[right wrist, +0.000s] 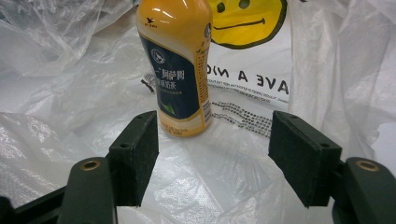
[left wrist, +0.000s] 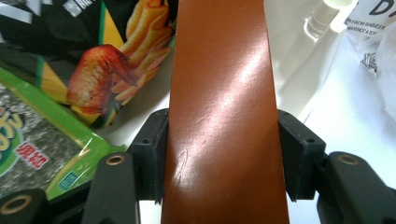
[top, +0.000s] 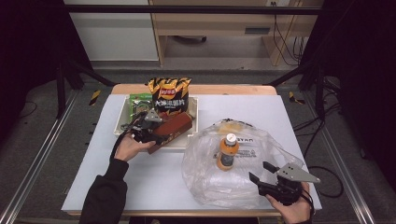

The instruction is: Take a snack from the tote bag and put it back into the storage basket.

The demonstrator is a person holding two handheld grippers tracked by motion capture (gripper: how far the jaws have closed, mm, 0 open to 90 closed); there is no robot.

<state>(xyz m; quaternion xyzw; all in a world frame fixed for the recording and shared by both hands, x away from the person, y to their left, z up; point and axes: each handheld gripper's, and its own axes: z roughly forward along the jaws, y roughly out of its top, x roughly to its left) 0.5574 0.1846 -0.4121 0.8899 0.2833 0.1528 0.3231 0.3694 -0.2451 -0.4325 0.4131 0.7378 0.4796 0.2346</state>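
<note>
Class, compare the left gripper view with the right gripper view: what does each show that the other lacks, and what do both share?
Left gripper view: the left gripper clamped on a brown box, with a chip bag and a green seaweed packet behind it. Right gripper view: the right gripper open before an upright orange bottle standing on the plastic bag. Both share black jaws and some of that plastic bag.

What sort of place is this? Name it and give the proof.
Probably a lab set up for recording, not a home: a white table ringed by metal rails, black curtains at both sides, and loose cables on the floor.
</note>
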